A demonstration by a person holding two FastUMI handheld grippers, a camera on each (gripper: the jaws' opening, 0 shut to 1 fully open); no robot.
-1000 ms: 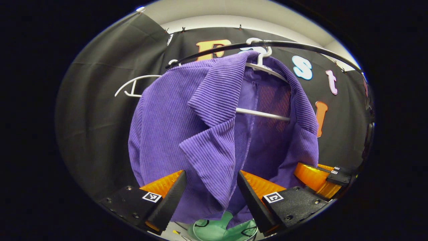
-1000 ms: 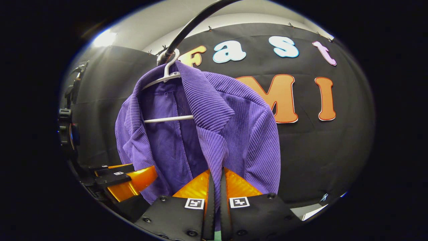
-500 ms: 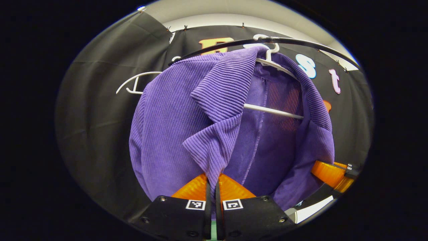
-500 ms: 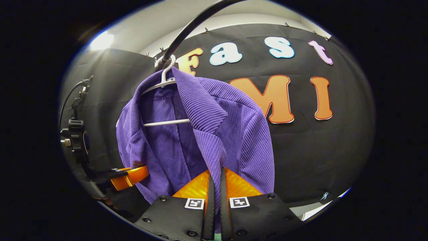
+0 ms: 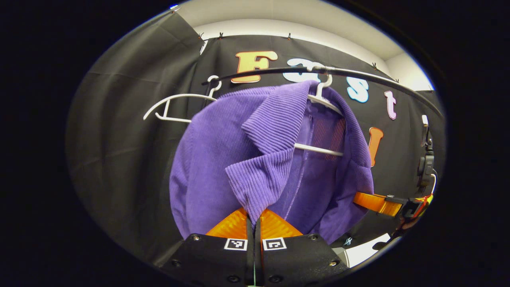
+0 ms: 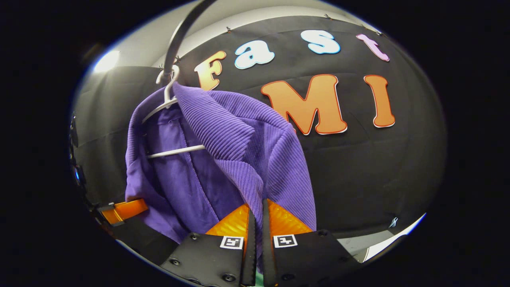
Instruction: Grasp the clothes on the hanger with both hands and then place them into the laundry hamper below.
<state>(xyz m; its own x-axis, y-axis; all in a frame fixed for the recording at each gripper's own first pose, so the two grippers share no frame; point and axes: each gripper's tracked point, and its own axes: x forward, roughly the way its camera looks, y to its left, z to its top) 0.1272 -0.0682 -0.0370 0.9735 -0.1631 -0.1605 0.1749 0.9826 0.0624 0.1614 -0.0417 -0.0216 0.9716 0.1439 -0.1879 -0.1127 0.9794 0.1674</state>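
Note:
A purple ribbed jacket (image 5: 223, 159) (image 6: 255, 151) hangs on a white hanger (image 5: 318, 99) (image 6: 169, 93) from a dark rail (image 5: 358, 73). My left gripper (image 5: 254, 213) is shut on the jacket's left lapel, low at the front edge. On the other front edge my right gripper (image 6: 257, 205) is shut as well. Each view catches the other gripper off to one side: the right gripper (image 5: 378, 202) at the jacket's right hem, the left gripper (image 6: 123, 210) at lower left. The hamper is hidden.
A bare white hanger (image 5: 175, 105) hangs on the rail left of the jacket. Black cloth walls close in behind and at both sides. A strip of pale floor (image 5: 364, 251) shows low right.
The left gripper closed on the lapel between the first and second frames. Since then both grippers have drawn back and apart, and the jacket's front spreads a little wider.

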